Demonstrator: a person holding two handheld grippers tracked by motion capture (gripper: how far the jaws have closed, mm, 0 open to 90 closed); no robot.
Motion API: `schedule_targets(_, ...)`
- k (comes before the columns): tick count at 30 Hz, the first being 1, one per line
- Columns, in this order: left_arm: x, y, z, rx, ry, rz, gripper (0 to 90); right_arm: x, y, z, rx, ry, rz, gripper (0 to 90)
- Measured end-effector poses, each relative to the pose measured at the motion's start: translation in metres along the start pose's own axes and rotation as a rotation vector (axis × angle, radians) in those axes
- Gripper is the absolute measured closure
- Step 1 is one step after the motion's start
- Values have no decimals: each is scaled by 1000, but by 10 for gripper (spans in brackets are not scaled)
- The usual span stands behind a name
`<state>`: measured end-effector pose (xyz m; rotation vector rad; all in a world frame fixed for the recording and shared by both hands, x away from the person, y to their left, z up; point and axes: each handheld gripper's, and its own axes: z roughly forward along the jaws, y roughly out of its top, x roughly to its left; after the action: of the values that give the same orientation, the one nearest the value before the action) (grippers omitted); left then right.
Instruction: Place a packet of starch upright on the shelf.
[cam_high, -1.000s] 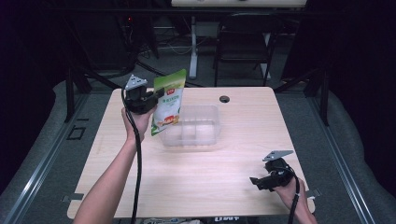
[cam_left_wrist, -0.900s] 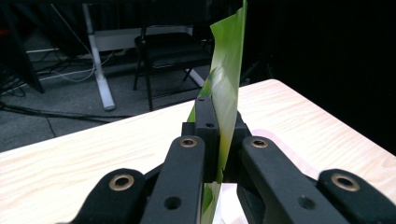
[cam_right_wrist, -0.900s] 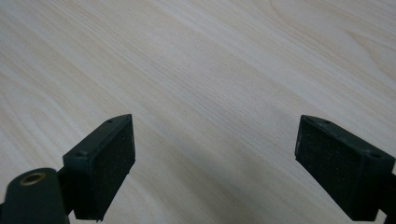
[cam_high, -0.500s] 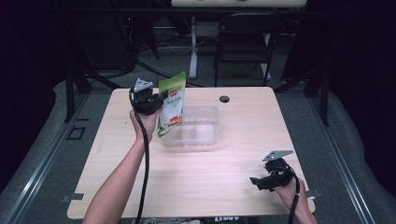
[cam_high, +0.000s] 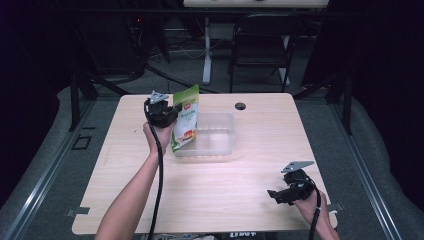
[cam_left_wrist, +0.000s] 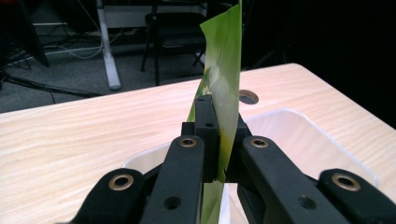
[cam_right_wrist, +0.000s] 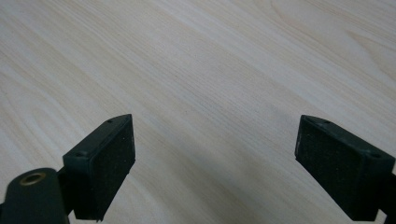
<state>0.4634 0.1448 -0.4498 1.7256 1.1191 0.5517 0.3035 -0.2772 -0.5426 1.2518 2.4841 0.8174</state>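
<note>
The left gripper (cam_high: 167, 116) has its jaws clenched on a green snack pouch (cam_high: 185, 119), held upright at the nine o'clock edge of the clear plastic tub (cam_high: 220, 135) (its lower end seems just inside the rim). Likely the pouch is going into the tub; lowering and release remain. The right gripper (cam_high: 281, 192) rests at five o'clock on the desk (cam_high: 215, 195), jaws spread, holding nothing

Pouch (cam_high: 185, 118) over tub's (cam_high: 220, 150) left end
</note>
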Motion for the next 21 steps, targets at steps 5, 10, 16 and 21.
schedule_targets(5, 2, 5, -3, 45, -1, 52, 783, 0, 0, 0, -1, 3, 0, 116)
schedule_targets(10, 3, 12, 1, 128, 12, 68, 458, 1, 1, 1, 3, 6, -3, 116)
schedule_targets(16, 7, 20, 14, 191, 35, 63, 310, 0, 1, 1, 8, 4, -4, 116)
schedule_targets(21, 3, 25, 26, 244, 43, 96, 300, 0, 0, 2, 6, 6, -1, 116)
